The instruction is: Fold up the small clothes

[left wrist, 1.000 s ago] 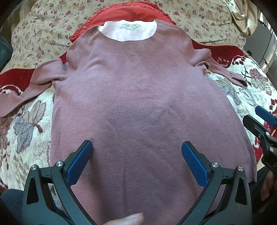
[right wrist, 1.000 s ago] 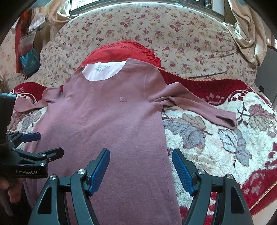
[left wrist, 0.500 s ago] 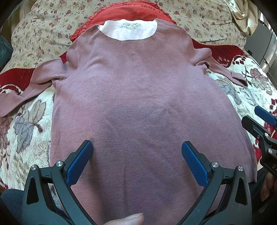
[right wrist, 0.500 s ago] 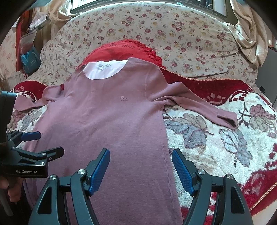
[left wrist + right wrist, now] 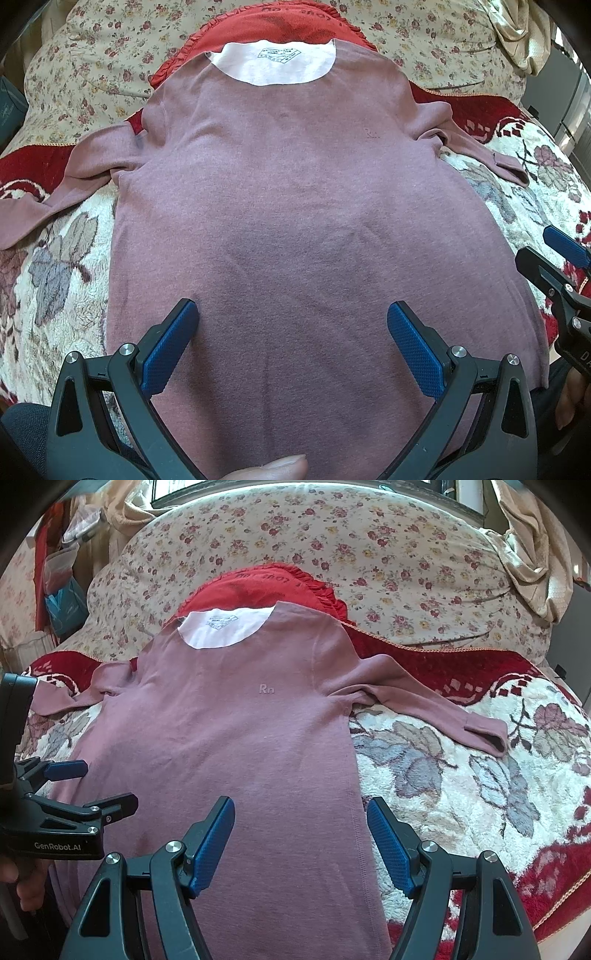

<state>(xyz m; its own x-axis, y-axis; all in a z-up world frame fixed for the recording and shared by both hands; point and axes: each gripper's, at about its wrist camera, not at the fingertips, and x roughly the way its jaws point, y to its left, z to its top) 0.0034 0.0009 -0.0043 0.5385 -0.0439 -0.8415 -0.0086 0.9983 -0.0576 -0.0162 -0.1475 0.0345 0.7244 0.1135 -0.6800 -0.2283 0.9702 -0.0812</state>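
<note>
Nothing much has moved since a second ago: both my grippers hover where they were, and the dusty-pink long-sleeved knit shirt (image 5: 314, 229) lies just as flat. It is spread front-up on the cream, red-bordered plush blanket with grey leaf patterns (image 5: 461, 786), long axis running from the bottom of the frame to the top, neckline away from me and hem nearest my tools. The white inner collar with its printed label (image 5: 275, 64) sits at the upper centre, resting on a red ruffled-edge cushion (image 5: 258, 587) against the beige floral-print bedding (image 5: 369, 546).

One sleeve trails to the left edge of the left wrist view; the other sleeve (image 5: 443, 712) stretches toward the right side of the right wrist view, cuff outward.

My left gripper (image 5: 291, 332) hangs over the lower middle of the shirt, blue pads wide apart, holding nothing. My right gripper (image 5: 301, 838) is likewise spread, straddling the shirt's right side seam near the hem.
</note>
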